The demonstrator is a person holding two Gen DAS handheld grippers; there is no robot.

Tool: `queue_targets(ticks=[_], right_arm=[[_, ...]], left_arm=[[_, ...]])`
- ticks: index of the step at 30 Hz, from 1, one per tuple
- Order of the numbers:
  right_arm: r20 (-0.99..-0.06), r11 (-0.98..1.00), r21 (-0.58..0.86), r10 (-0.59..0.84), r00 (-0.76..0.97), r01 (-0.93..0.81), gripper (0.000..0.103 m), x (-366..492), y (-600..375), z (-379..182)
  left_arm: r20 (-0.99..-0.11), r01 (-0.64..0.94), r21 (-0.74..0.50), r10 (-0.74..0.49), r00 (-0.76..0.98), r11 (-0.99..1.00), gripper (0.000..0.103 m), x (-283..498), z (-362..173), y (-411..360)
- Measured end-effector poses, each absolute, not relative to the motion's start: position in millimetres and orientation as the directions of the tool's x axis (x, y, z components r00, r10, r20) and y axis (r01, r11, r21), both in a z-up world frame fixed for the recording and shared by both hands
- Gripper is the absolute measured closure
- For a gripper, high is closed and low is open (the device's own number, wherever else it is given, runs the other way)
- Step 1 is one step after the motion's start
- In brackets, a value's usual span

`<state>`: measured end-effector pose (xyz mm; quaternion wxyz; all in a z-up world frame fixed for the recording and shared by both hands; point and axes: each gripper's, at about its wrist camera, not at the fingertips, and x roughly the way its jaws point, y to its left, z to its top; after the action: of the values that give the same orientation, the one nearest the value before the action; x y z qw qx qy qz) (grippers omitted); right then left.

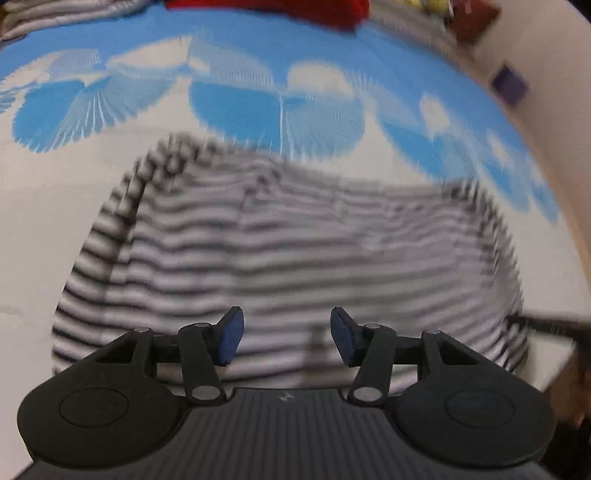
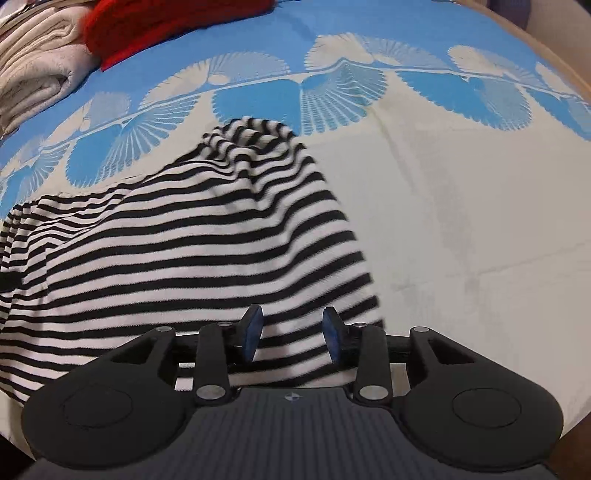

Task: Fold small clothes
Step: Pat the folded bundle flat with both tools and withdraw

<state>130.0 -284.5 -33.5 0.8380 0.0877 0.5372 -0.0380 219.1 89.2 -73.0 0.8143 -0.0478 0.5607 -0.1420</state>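
Observation:
A black-and-white striped garment (image 1: 295, 240) lies spread on a bed sheet (image 1: 55, 229) with a blue fan pattern; the left wrist view is blurred. My left gripper (image 1: 286, 321) hangs over the garment's near part, blue pads well apart and nothing pinched. In the right wrist view the same garment (image 2: 184, 251) is rumpled, with a raised fold at its far end. My right gripper (image 2: 291, 325) sits over the garment's near right corner. Its pads stand apart, striped cloth shows in the gap, and neither pad presses on it.
A red cloth (image 2: 166, 26) and folded cream towels (image 2: 33, 74) lie at the far left of the bed. Bare white sheet (image 2: 461, 221) stretches to the right of the garment. The bed's edge runs close along the right (image 1: 554, 354).

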Motion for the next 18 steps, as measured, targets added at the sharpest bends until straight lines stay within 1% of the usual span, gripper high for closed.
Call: queue_targets(ticks=[2, 4, 6, 8, 9, 11, 12, 13, 14, 16, 18], right_arm=[[-0.932, 0.983, 0.057, -0.01, 0.361, 0.173, 0.065, 125.8, -289.4, -41.9], [-0.951, 0.983, 0.008, -0.049, 0.306, 0.181, 0.064, 124.9, -291.8, -51.1], [-0.942, 0.981, 0.025, -0.041, 0.334, 0.19, 0.064, 122.4, -293.1, -44.8], [-0.925, 0.978, 0.062, -0.018, 0.378, 0.197, 0.064, 117.5, -293.8, -35.8], [-0.922, 0.978, 0.077, -0.005, 0.387, 0.195, 0.064, 114.8, -293.8, -33.4], [-0.937, 0.981, 0.049, -0.019, 0.348, 0.186, 0.064, 111.1, -291.8, -39.0], [-0.952, 0.984, 0.007, -0.049, 0.302, 0.181, 0.063, 110.1, -290.6, -47.2], [-0.957, 0.985, -0.013, -0.063, 0.282, 0.175, 0.059, 109.2, -290.1, -51.6], [-0.954, 0.985, -0.022, -0.072, 0.29, 0.171, 0.059, 106.9, -289.8, -50.5], [-0.939, 0.986, -0.012, -0.069, 0.338, 0.168, 0.059, 102.3, -289.5, -40.6], [-0.908, 0.984, 0.017, -0.059, 0.415, 0.178, 0.059, 94.5, -290.7, -22.9]], left_arm=[[-0.943, 0.197, -0.167, -0.215, 0.253, 0.966, 0.045, 214.8, -91.1, 93.7], [-0.937, 0.206, -0.176, -0.228, 0.266, 0.963, 0.045, 209.3, -87.6, 99.2], [-0.914, 0.197, -0.21, -0.264, 0.308, 0.958, 0.046, 200.7, -74.9, 107.5], [-0.904, 0.204, -0.241, -0.296, 0.308, 0.949, 0.046, 189.6, -69.1, 116.2], [-0.914, 0.21, -0.236, -0.29, 0.284, 0.949, 0.046, 185.5, -72.3, 118.6], [-0.948, 0.234, -0.166, -0.22, 0.23, 0.958, 0.045, 177.3, -84.5, 119.2], [-0.95, 0.248, -0.144, -0.204, 0.235, 0.958, 0.045, 173.3, -84.6, 120.4], [-0.944, 0.253, -0.141, -0.208, 0.257, 0.957, 0.045, 170.2, -79.7, 123.2], [-0.933, 0.243, -0.146, -0.215, 0.289, 0.959, 0.046, 165.9, -72.0, 128.2], [-0.906, 0.204, -0.167, -0.232, 0.353, 0.964, 0.046, 155.6, -55.1, 142.4], [-0.878, 0.137, -0.226, -0.263, 0.401, 0.964, 0.051, 144.5, -40.7, 160.0]])
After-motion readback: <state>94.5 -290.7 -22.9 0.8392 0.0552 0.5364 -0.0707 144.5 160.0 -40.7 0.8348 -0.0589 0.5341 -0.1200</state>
